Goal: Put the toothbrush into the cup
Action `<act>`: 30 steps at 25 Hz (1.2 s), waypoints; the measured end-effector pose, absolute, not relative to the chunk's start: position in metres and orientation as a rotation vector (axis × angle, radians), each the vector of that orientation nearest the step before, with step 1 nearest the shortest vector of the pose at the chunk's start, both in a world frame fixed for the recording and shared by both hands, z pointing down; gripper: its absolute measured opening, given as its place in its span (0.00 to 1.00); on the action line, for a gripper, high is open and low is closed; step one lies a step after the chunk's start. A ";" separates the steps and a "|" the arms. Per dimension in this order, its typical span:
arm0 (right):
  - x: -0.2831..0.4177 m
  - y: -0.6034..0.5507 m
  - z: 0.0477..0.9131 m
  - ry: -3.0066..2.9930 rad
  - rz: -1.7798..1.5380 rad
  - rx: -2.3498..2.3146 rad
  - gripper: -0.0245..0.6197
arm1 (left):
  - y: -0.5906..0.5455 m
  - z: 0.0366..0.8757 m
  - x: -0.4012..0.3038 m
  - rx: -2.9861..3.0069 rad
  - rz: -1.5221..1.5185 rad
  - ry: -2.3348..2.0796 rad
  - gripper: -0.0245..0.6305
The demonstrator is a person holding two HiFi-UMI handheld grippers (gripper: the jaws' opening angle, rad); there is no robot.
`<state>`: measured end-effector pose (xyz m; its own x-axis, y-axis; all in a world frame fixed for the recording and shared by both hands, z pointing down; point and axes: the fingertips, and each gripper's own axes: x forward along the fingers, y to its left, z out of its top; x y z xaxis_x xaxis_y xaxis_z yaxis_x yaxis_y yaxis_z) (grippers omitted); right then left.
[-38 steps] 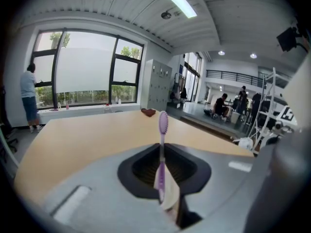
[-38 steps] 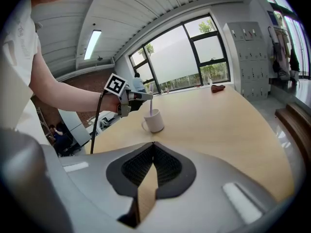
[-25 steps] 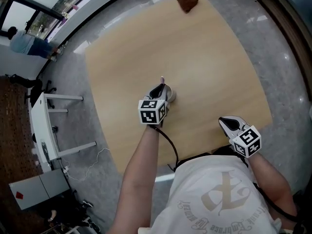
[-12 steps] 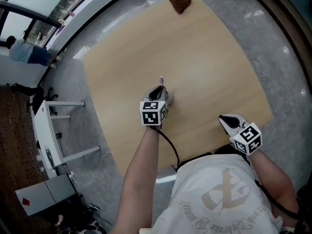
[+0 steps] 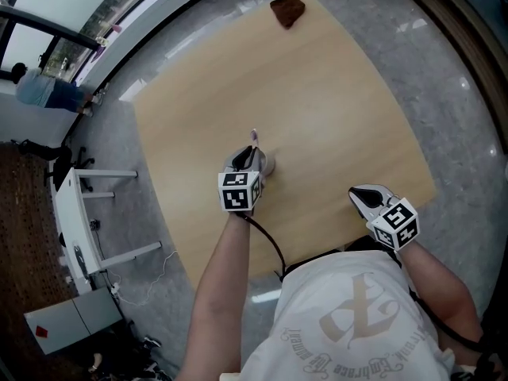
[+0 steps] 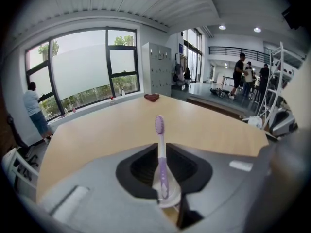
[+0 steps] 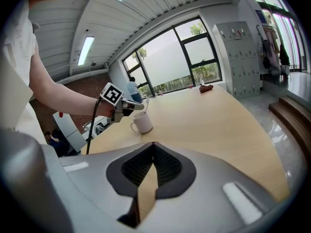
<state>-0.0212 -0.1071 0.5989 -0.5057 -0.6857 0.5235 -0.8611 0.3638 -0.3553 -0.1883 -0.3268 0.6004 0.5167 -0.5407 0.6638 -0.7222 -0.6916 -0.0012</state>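
A purple toothbrush (image 6: 161, 149) stands upright, its handle down in a white cup (image 6: 169, 198) near the middle of the wooden table (image 5: 317, 94). My left gripper (image 6: 163, 147) is over the cup (image 5: 267, 164). Its jaws are opening, with the toothbrush between them and a gap on each side of the handle. The brush head (image 5: 255, 136) sticks up past the left gripper (image 5: 248, 159). My right gripper (image 5: 361, 197) rests low at the table's near edge, jaws shut with nothing in them. From the right gripper view, the cup (image 7: 142, 123) is to the left, beyond my right gripper (image 7: 153, 143).
A small brown object (image 5: 287, 9) lies at the table's far end. White desks (image 5: 75, 213) stand on the floor to the left. People stand far off by the windows and in the hall.
The head view has shifted slightly. The left gripper stays at the cup with the toothbrush upright. The right gripper has not moved.
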 end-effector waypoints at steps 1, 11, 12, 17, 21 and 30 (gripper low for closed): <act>-0.028 -0.114 0.604 -2.351 0.870 1.369 0.06 | -0.331 0.601 -0.197 2.486 0.947 -1.078 0.12; -0.046 -0.124 0.587 -2.417 0.849 1.249 0.06 | -0.280 0.572 -0.212 2.445 0.808 -1.170 0.09; -0.046 -0.123 0.584 -2.425 0.839 1.234 0.06 | -0.269 0.569 -0.210 2.443 0.790 -1.172 0.07; -0.049 -0.120 0.576 -2.474 0.793 1.150 0.06 | -0.212 0.552 -0.198 2.445 0.712 -1.161 0.05; -0.027 -0.108 0.572 -2.492 0.795 1.113 0.06 | -0.163 0.541 -0.162 2.468 0.651 -1.094 0.05; -0.060 -0.098 0.587 -2.532 0.806 1.030 0.06 | -0.106 0.543 -0.185 2.408 0.522 -1.124 0.05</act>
<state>-0.0604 -0.0979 0.5867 -0.7020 -0.5474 0.4556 -0.7100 0.5878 -0.3878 -0.1853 -0.1065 0.5433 0.6005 -0.6231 0.5012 -0.7850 -0.5787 0.2211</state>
